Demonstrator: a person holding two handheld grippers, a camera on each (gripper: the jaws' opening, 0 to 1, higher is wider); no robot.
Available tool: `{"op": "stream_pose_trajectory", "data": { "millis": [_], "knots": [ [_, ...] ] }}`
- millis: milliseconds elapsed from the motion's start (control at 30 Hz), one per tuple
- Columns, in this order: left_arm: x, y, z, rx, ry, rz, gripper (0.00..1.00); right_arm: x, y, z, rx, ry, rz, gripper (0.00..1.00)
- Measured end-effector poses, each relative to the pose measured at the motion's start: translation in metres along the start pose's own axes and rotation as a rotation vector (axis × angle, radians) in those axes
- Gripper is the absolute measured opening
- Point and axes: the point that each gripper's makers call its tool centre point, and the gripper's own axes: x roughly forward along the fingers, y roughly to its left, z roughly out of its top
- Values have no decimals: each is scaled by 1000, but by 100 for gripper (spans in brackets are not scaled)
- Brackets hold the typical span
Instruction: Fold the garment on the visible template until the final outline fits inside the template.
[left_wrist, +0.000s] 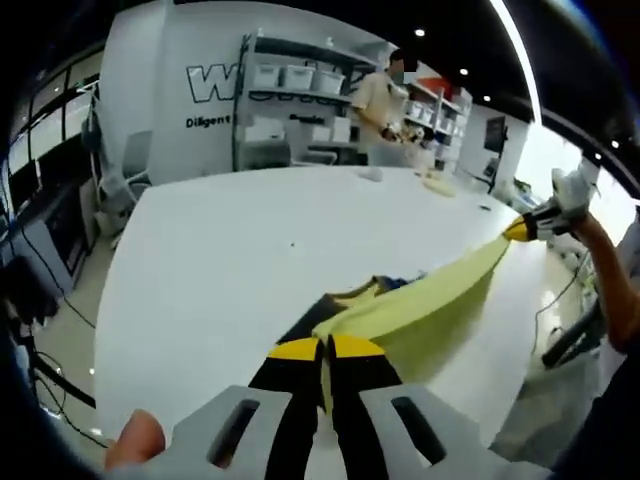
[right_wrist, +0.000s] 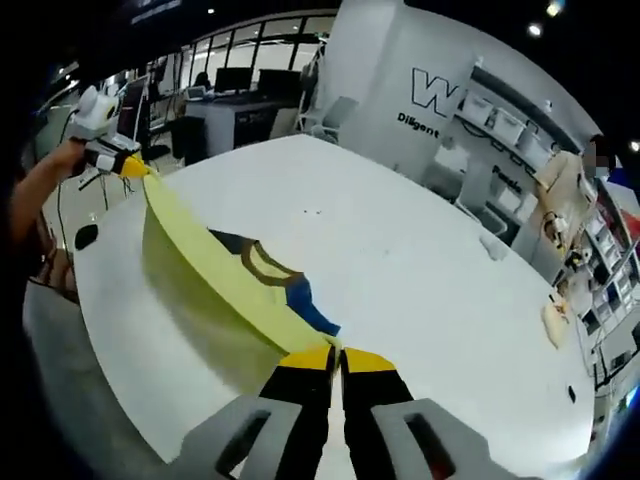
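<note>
Pale yellow garment (right_wrist: 215, 275) with dark-blue trim, on white table (right_wrist: 420, 300).

White table (right_wrist: 400, 290), perhaps small scraps (right_wrist: 555, 322)

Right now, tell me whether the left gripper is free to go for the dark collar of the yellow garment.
Probably not. The left gripper is shut on the yellow garment, stretched taut to the right gripper, which is also clamped. The dark collar lies uncovered on the white table, but reaching it means letting go first.
</note>
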Motion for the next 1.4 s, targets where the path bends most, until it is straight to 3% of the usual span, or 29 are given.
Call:
{"op": "stream_pose_trajectory", "data": {
  "millis": [267, 567, 733, 967, 1200, 1400],
  "knots": [
    [49, 28, 5, 3, 12, 53, 0, 51, -18, 13, -48, -8, -49, 0],
    [102, 55, -11, -35, 19, 102, 0, 116, -32, 11, -76, -17, -77, 0],
    [131, 68, -32, -90, 18, 136, 0, 152, -36, -1, -64, -17, -82, 0],
    [157, 74, -52, -82, 24, 165, 0, 190, -39, -27, -84, 2, -113, 0],
    [171, 80, -73, -79, 53, 203, 0, 208, -34, -44, -120, 10, -139, 0],
    [175, 84, -78, -14, 66, 229, 0, 219, -30, -62, -133, 37, -134, 0]
  ]
}}
